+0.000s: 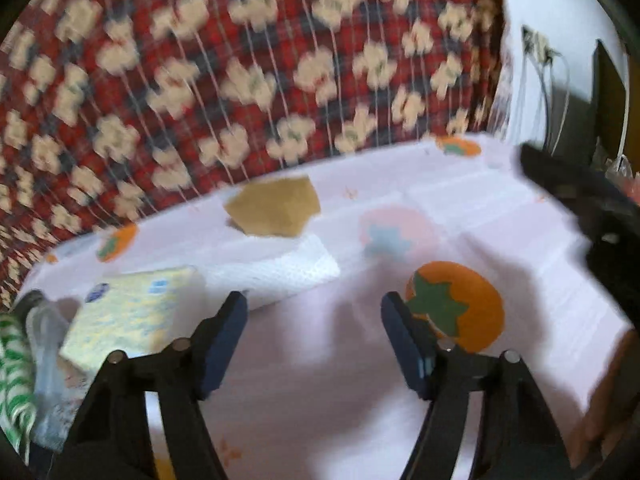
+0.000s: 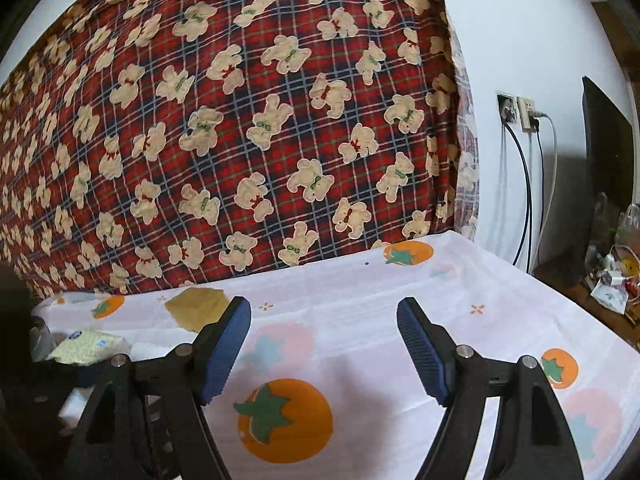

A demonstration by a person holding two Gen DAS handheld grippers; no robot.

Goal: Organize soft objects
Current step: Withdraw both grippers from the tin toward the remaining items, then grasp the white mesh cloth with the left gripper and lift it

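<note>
1. Left gripper [image 1: 314, 330] — jaws apart with nothing between the pads, only pink cloth [image 1: 304, 360] under the gap. They stand at a middling width, not fully spread. The view is smeared, so fine detail is unsure.

2. Soft things lie to the left and ahead of that gripper. Nearest is a yellow sponge [image 1: 132, 314], just off the left finger [image 1: 224, 340], its long side running from near-left to far-right. Touching it on the right is a white towel [image 1: 276, 272], which reaches toward the far right, past the left finger's tip.

3. Farther off, beyond the towel, sits a tan sponge [image 1: 276, 210], close to the bear-print blanket [image 1: 240, 60] that rises behind the table.

4. At the far-left edge a green-striped cloth [image 1: 14, 380] shows, partly cut off — what it rests on cannot be told.

5. Right gripper [image 2: 324, 348] — jaws wide, empty, hovering over a printed orange fruit. In its view the same pile sits at the far left, well apart from its pads.

6. Judgement: the left hand is clearly nearer the pile. Reaching the yellow sponge would call for a swing leftward, and the jaws look too narrow to span its broad face, so an edge grip seems likelier.
</note>
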